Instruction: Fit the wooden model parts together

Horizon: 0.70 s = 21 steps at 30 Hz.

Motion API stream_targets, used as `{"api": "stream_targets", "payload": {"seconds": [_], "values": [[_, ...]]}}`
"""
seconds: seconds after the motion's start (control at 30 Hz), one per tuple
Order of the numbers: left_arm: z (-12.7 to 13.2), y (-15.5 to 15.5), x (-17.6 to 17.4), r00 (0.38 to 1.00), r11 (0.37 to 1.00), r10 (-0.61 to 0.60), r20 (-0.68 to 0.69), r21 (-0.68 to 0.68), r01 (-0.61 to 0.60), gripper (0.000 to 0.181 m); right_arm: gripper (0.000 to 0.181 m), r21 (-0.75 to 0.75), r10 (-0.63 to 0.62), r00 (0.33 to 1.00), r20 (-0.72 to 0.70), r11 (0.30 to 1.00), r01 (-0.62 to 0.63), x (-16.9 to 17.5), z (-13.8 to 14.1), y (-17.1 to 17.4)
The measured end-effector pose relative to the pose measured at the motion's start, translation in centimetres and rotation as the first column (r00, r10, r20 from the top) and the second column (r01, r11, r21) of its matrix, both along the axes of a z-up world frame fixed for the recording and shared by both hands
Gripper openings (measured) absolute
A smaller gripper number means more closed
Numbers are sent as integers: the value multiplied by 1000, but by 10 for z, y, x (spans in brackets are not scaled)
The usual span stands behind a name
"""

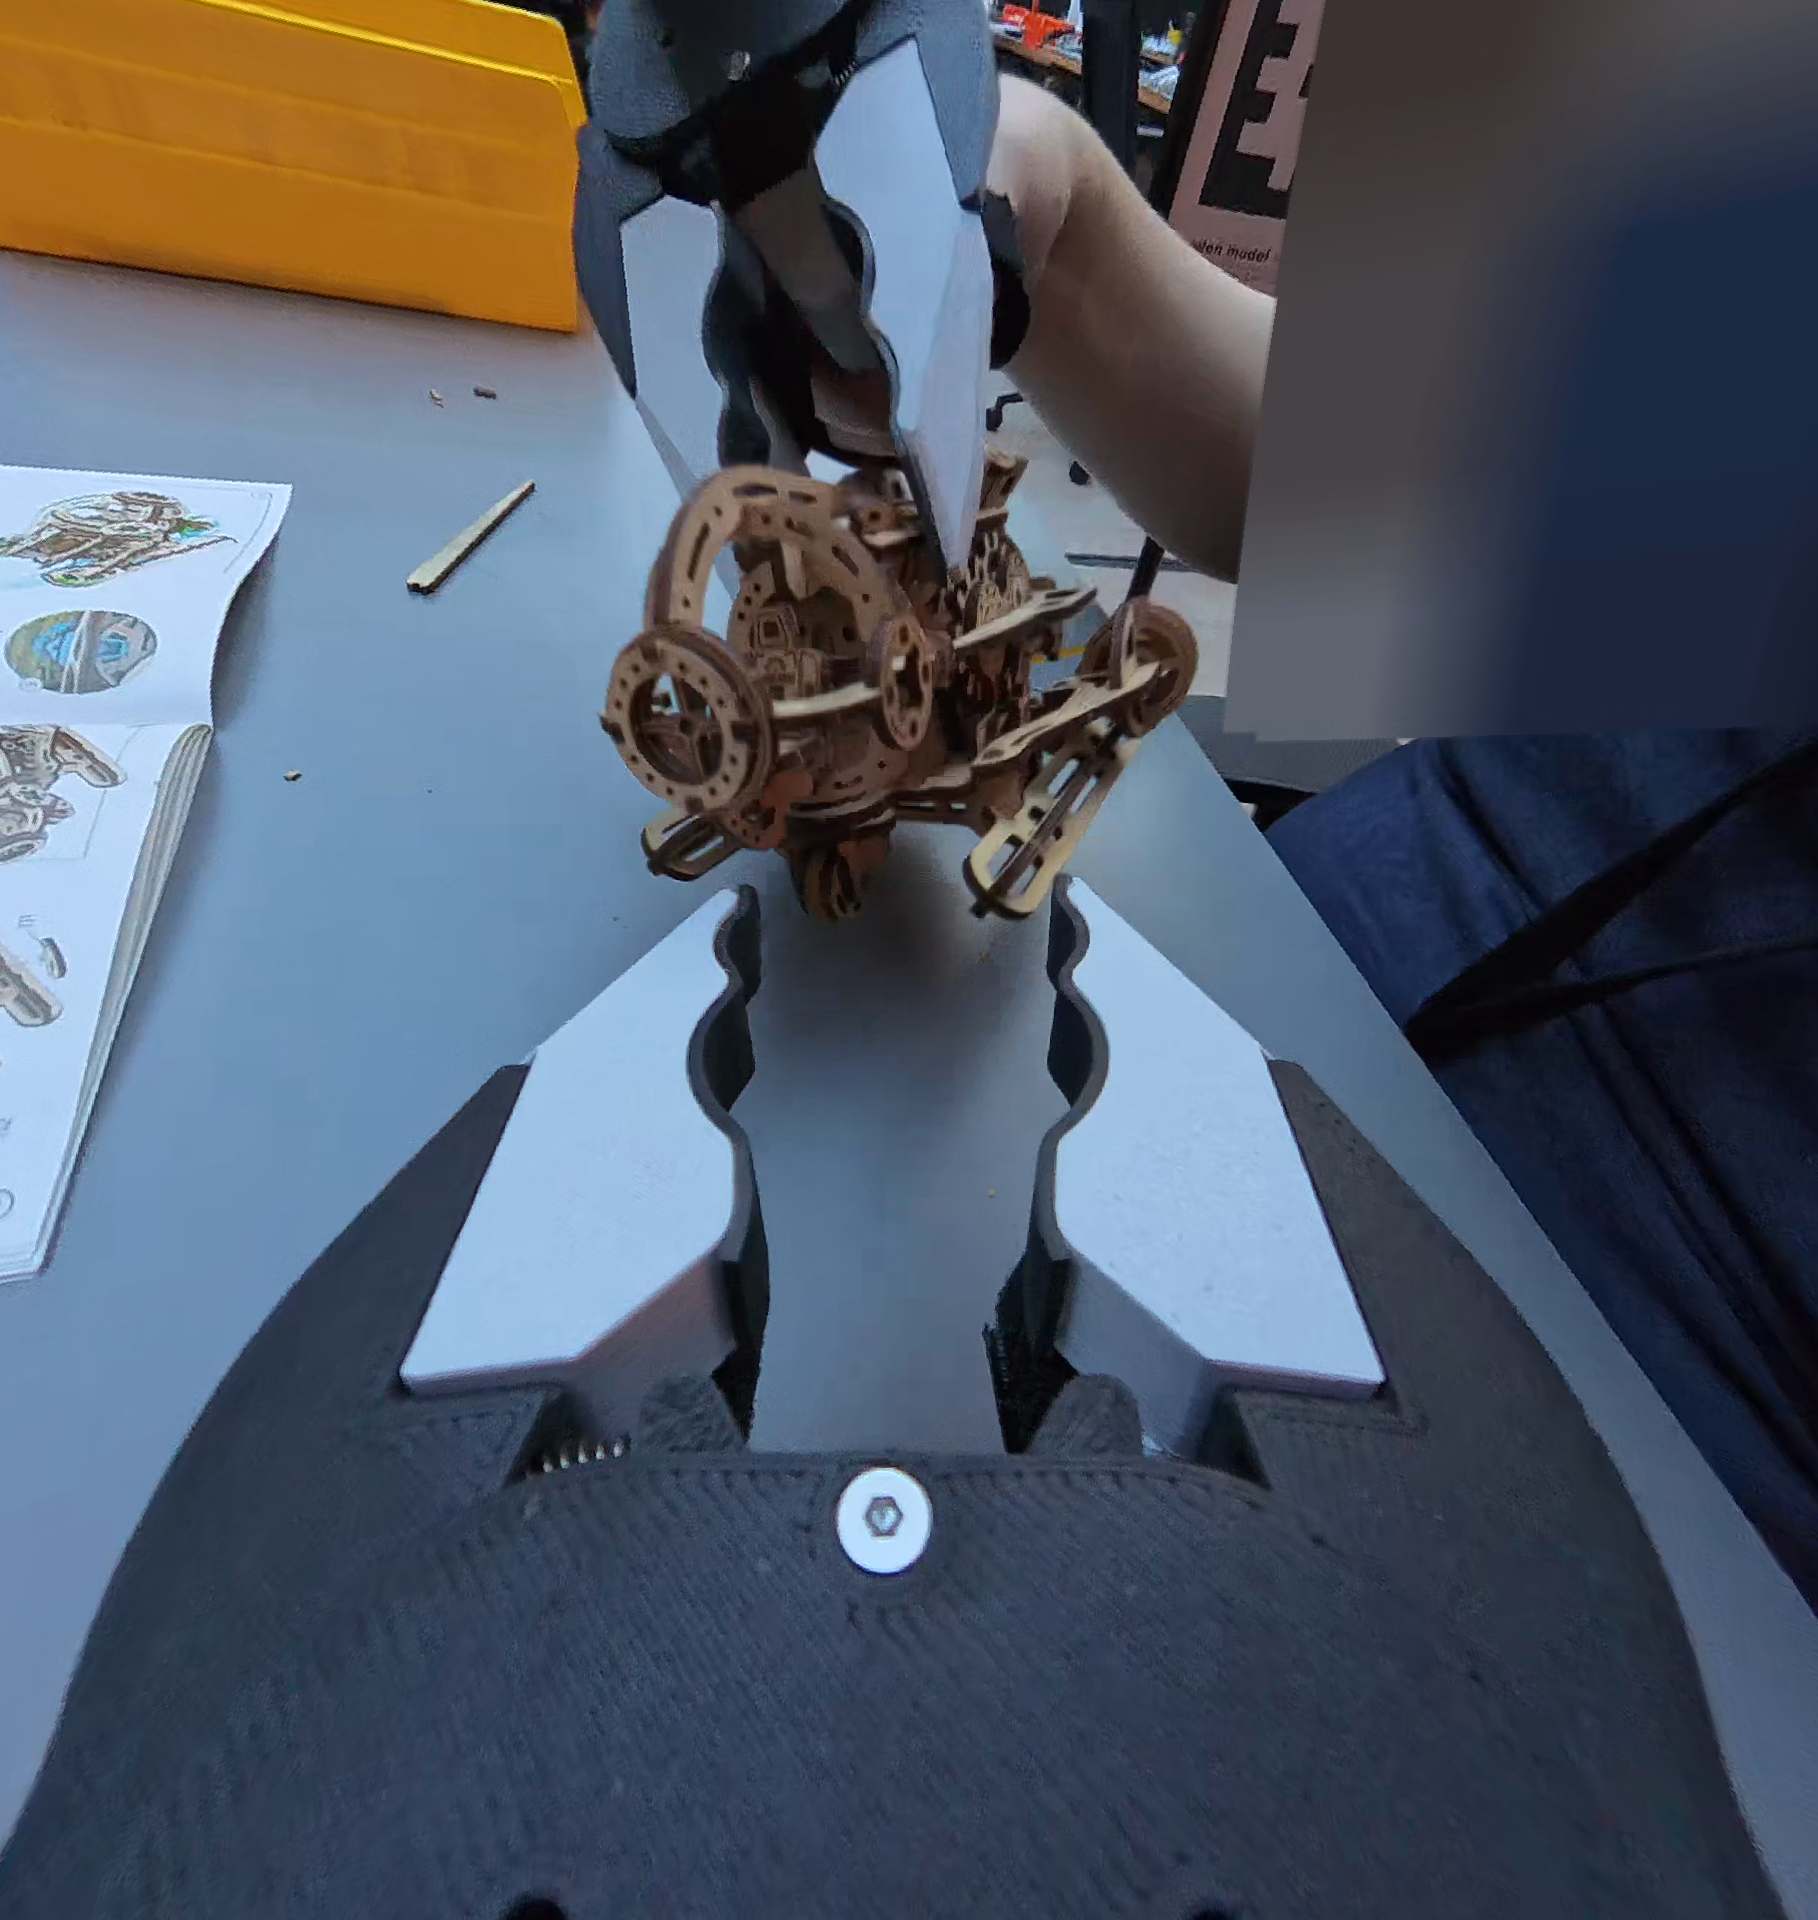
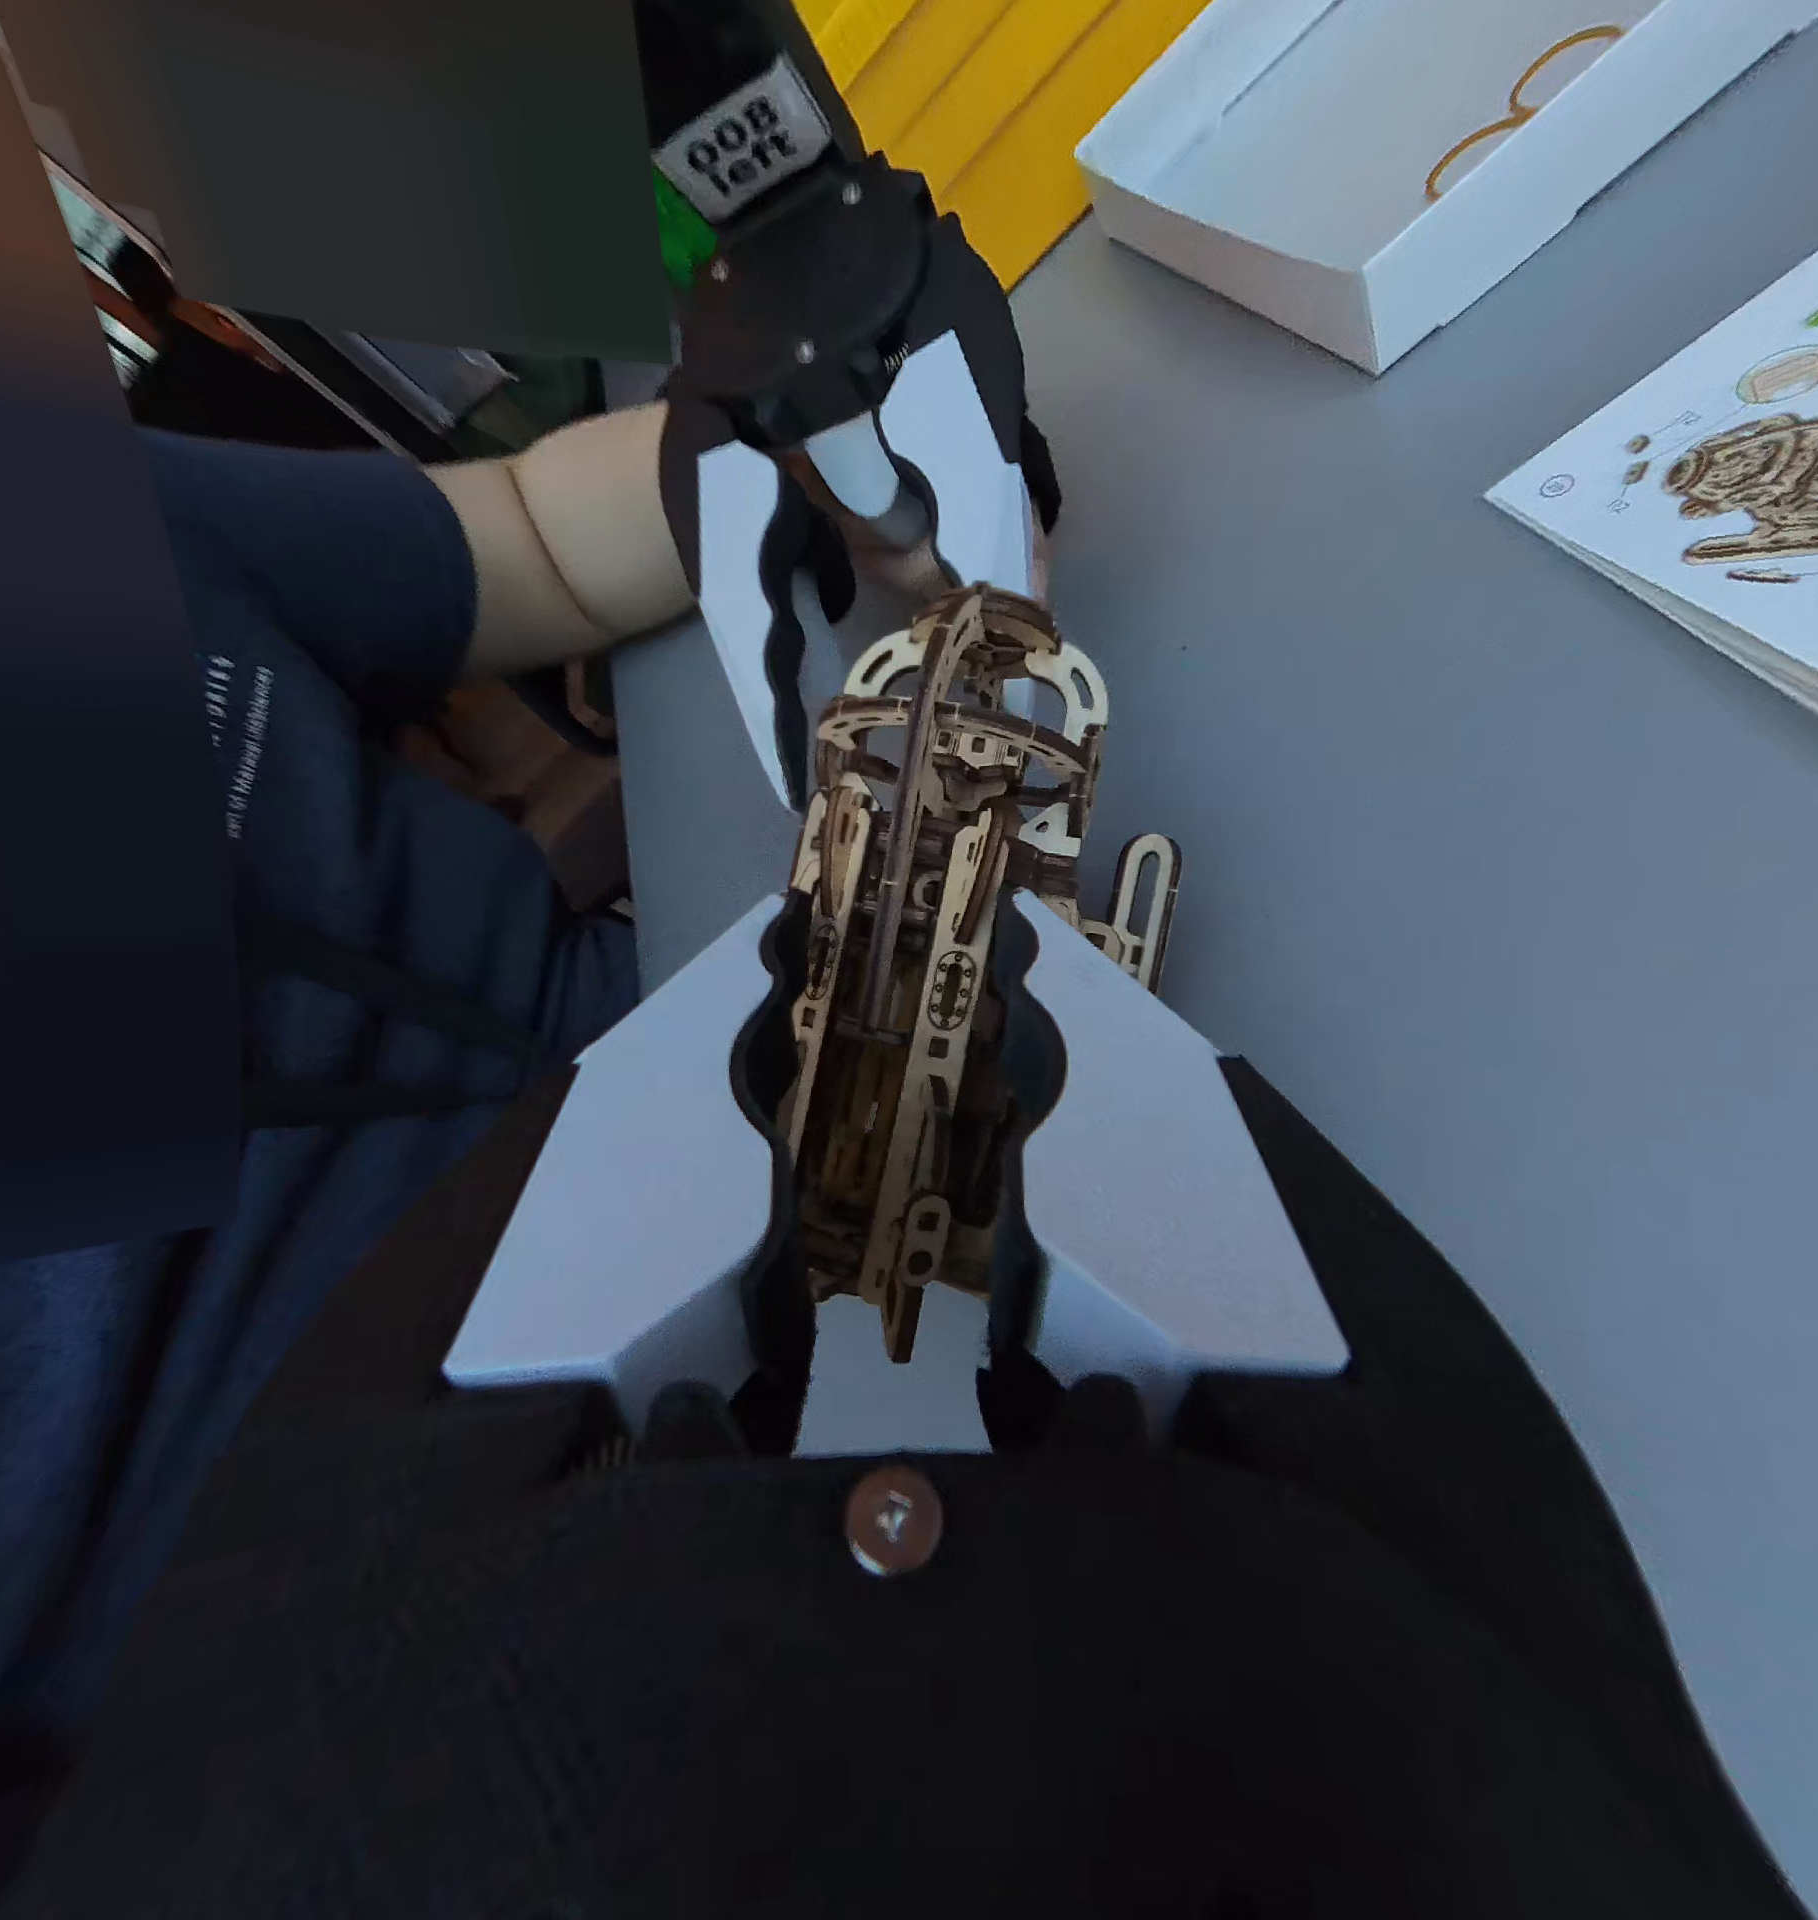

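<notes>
The wooden model (image 1: 863,686), an openwork build of rings, gears and curved arms, hangs just above the grey table (image 1: 417,935) near its right edge. My right gripper (image 2: 905,935) is shut on the wooden model (image 2: 905,1039), which stands lengthwise between the pads. In the left wrist view the right gripper (image 1: 832,488) comes down from above onto the model's top. My left gripper (image 1: 905,909) is open and empty, its tips just short of the model's lower parts. In the right wrist view the left gripper (image 2: 915,686) stands open beyond the model's far end.
A yellow bin (image 1: 261,156) stands at the back left. An open instruction booklet (image 1: 74,831) lies at the left, a loose wooden stick (image 1: 469,540) beside it. A white box (image 2: 1404,177) sits past the booklet (image 2: 1715,540). A person's lap (image 1: 1611,1039) borders the table edge. Spacing between my two grippers at the tips: around 6 centimetres.
</notes>
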<state>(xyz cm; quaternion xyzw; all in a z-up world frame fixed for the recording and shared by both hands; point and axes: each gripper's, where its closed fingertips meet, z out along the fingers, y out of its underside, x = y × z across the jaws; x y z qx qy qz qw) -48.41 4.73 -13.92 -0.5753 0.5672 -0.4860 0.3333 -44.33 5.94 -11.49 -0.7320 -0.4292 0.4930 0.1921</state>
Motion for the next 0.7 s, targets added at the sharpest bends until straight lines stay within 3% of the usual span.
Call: {"api": "stream_targets", "payload": {"seconds": [0.13, 0.33, 0.47, 0.7], "values": [[5, -4, -21, 999, 999, 35, 17, -30, -34, 52, 27, 137, 76, 981, 180, 985, -101, -10, -17, -16], [9, -2, -34, 995, 996, 91, 49, -9, -91, 55, 31, 242, 73, 968, 242, 961, -133, -22, -17, -20], [6, -6, -29, 995, 996, 88, 41, -21, -87, 57, 38, 305, 30, 981, 194, 948, -89, -21, 0, -20], [-5, -2, -28, 994, 993, 112, -4, 38, -112, 57, 59, 480, -104, 992, 78, 876, 54, 24, 10, -18]]}}
